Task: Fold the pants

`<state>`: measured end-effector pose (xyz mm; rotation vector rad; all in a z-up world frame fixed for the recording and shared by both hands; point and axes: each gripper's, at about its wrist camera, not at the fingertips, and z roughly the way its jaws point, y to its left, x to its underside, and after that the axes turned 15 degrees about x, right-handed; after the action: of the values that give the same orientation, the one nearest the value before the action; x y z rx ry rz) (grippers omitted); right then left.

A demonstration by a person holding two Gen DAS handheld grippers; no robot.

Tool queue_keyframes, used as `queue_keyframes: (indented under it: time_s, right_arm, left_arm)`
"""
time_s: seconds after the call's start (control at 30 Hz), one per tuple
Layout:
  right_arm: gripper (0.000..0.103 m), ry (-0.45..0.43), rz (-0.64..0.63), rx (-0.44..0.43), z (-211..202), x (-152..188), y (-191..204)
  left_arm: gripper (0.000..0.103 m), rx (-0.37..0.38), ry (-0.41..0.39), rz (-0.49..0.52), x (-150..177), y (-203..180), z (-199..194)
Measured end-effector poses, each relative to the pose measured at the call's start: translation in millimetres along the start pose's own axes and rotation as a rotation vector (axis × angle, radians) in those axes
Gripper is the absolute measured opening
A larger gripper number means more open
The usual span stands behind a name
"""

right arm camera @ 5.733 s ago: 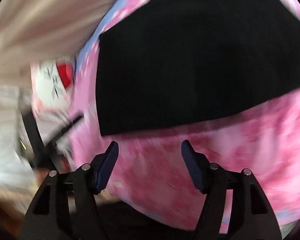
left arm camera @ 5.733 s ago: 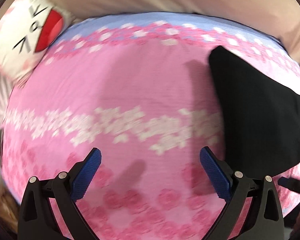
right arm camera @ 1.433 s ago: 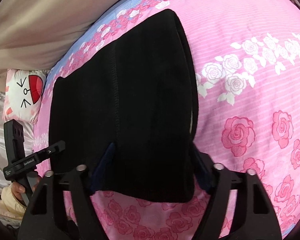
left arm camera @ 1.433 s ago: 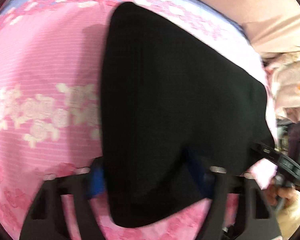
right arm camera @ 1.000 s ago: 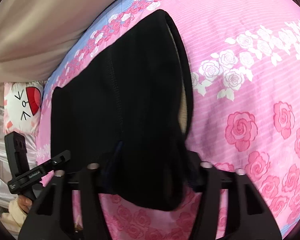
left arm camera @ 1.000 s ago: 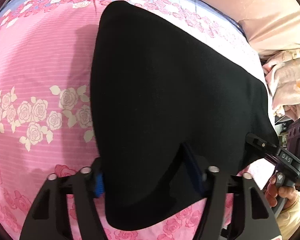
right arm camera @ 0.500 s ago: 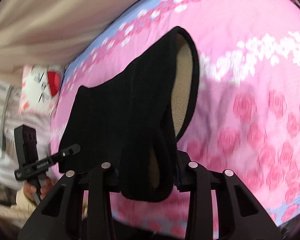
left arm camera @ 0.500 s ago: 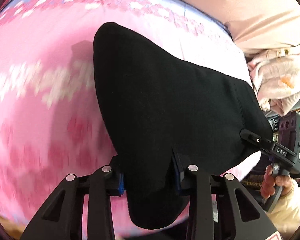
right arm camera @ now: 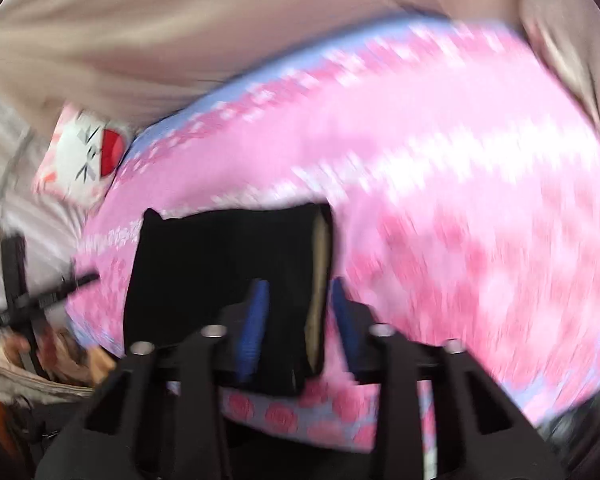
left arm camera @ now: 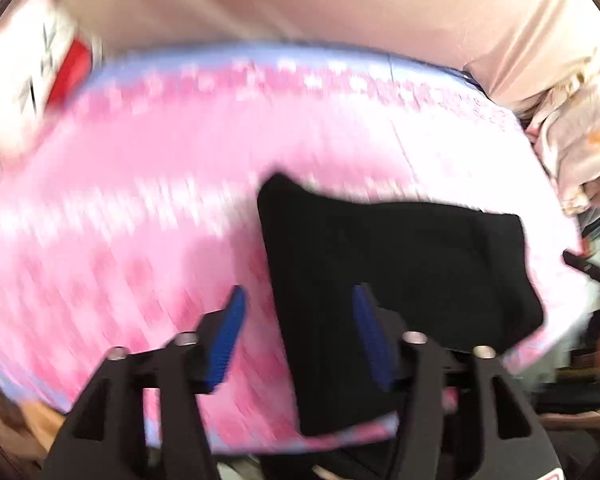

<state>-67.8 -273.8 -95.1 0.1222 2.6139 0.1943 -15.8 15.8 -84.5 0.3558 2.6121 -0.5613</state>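
Left wrist view: left gripper [left arm camera: 298,334] jaws stand wide and are opening. The pants [left arm camera: 400,280] edge passes between them, nearer the right-hand pad; frame is blurred, but the left-hand pad looks clear of cloth, so no grip is assumed. The pants lie folded on the bed [left arm camera: 140,200], ahead of and to the right of these jaws.

Right wrist view: right gripper [right arm camera: 298,316] jaws are narrow and closing. The pants [right arm camera: 228,264] edge, w/ its tan lining showing, runs up between the pads, apparently held; the rest spreads ahead and to the left of the jaws.

Risks, as judged:
- One-sided hold. W/ only the right gripper on the cloth, a lift would let the free corner sag and the fold skew.
- Layer split. Narrow jaws may pinch only the top layer at the lined edge; lower layers would drop out and the fold open.
- Edge snag. The opening left pad sits close to the cloth; a sideways move could drag the edge and wrinkle the stack.
- Overhang. The pants lie near the bed's near edge, below the jaws; a pull toward the grippers could slide them off.
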Motion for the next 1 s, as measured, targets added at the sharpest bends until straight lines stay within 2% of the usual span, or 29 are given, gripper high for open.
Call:
queue_keyframes:
  time_s: [0.07, 0.1, 0.17, 0.2, 0.27, 0.3, 0.37, 0.47, 0.5, 0.57, 0.63, 0.73, 0.83, 0.87, 0.9, 0.97, 1.0]
  right_arm:
    - [0.021, 0.001, -0.13, 0.022, 28.7, -7.1, 35.5]
    - [0.02, 0.023, -0.177, 0.042, 48.8, -6.5, 46.5]
    - [0.017, 0.095, -0.229, 0.142, 103.2, -2.4, 54.3]
    - [0.016, 0.069, -0.181, 0.123, 105.2, -4.2, 42.9]
    - [0.016, 0.085, -0.032, 0.121, 93.4, -20.6, 35.8]
    - [0.02, 0.044, 0.0, 0.104, 78.2, -25.4, 36.1]
    - [0.02, 0.012, -0.046, 0.087, 66.9, -27.7, 43.3]
    - [0.018, 0.115, -0.156, 0.172, 109.7, -12.6, 52.5]
    - [0.018, 0.084, -0.141, 0.158, 106.0, -14.8, 50.6]
    - [0.019, 0.089, -0.072, 0.155, 89.5, -23.4, 48.6]
    - [0.022, 0.044, -0.063, 0.11, 74.4, -21.3, 51.3]
    - [0.019, 0.129, -0.173, 0.211, 98.8, -7.5, 55.5]
    - [0.021, 0.101, -0.104, 0.155, 73.3, -4.4, 40.5]
    - [0.025, 0.087, -0.063, 0.137, 62.5, -4.2, 32.6]
    - [0.048, 0.074, -0.036, 0.124, 53.4, -2.3, 24.6]
    - [0.083, 0.063, 0.005, 0.139, 45.4, 4.5, 5.6]
    - [0.082, 0.077, 0.013, 0.127, 47.4, 8.9, -2.0]
  left_arm:
    - [0.059, -0.034, 0.026, 0.049, -4.8, -3.9, 17.9]
    - [0.059, -0.06, 0.078, 0.079, -4.1, -6.1, 36.0]
    - [0.06, -0.148, 0.154, 0.125, 1.4, -11.0, 79.3]
    - [0.061, -0.177, 0.185, 0.135, 8.1, -5.4, 90.9]
    - [0.063, -0.184, 0.164, 0.126, 15.0, 8.6, 81.1]
    - [0.064, -0.183, 0.158, 0.115, 14.3, 11.3, 77.0]
    - [0.071, -0.185, 0.153, 0.105, 12.5, 15.1, 74.2]
    - [0.078, -0.187, 0.156, 0.065, 11.9, 19.3, 82.1]
    - [0.078, -0.183, 0.159, 0.048, 11.1, 21.5, 82.8]
    - [0.078, -0.184, 0.164, 0.035, 9.5, 20.1, 81.4]
    - [0.078, -0.188, 0.164, 0.033, 9.5, 17.3, 79.9]
    - [0.078, -0.194, 0.157, 0.022, 11.0, 16.7, 81.1]
    - [0.078, -0.193, 0.157, 0.016, 9.9, 15.6, 76.0]
    - [0.078, -0.188, 0.15, 0.013, 9.7, 15.9, 71.7]
    - [0.078, -0.17, 0.142, -0.001, 10.8, 18.2, 64.1]
    - [0.09, -0.115, 0.146, -0.063, 16.3, 29.2, 54.2]
    - [0.091, -0.077, 0.152, -0.102, 20.6, 36.5, 51.0]
